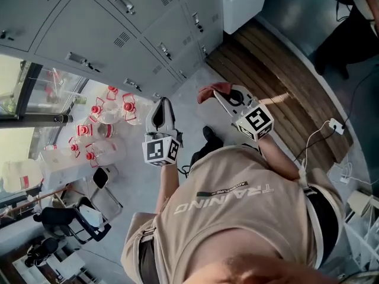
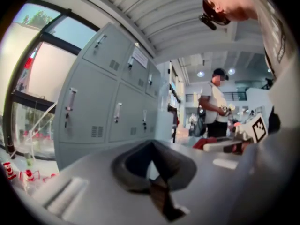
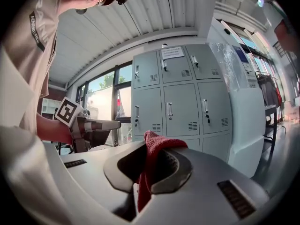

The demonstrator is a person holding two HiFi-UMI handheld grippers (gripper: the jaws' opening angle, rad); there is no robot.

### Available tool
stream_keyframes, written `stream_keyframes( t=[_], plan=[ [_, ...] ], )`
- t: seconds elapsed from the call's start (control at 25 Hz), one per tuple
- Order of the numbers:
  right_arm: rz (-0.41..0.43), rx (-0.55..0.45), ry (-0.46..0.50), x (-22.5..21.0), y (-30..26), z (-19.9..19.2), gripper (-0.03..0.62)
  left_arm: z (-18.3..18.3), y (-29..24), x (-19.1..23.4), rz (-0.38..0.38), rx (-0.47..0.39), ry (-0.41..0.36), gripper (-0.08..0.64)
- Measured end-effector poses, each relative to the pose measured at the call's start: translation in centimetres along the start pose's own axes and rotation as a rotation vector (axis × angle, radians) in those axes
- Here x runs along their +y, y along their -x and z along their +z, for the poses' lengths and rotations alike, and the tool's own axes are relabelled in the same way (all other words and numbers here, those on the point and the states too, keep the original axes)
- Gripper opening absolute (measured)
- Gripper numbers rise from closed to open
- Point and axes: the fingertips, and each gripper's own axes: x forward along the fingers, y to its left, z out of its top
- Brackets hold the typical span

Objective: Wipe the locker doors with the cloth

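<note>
Shirt (image 1: 237, 215) reads "TRAINING"; smaller print illegible. Right gripper (image 1: 222, 95) fingers are clamped on the red cloth (image 3: 152, 156), held in the air short of the grey locker doors (image 3: 180, 97). Left gripper (image 2: 157, 182) fingers are pressed together, nothing between. White notice (image 3: 172, 52) on top locker, unreadable.

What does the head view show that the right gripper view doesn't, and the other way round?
Only the head view shows the wooden planks and the person's black shoe on the floor. Only the right gripper view shows the paper notice on a top locker door. Both show the grey lockers, the left gripper and the right gripper shut on the red cloth.
</note>
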Motion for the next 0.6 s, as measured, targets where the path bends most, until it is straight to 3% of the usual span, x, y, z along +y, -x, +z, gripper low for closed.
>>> stream_keyframes(
  t=[0.24,0.44,0.6],
  plan=[
    [-0.027,0.008,0.078,-2.2,-5.6,3.1,0.028,2.4,-6.4,5.2,-0.054,-0.069,-0.002,0.005],
    [-0.053,0.015,0.068,-4.0,-9.4,2.9,0.028,1.8,-10.0,8.2,-0.097,-0.058,0.006,0.005],
    [-0.050,0.047,0.007,-5.7,-11.3,1.7,0.028,0.7,-12.3,9.4,-0.115,-0.031,0.043,0.005]
  ],
)
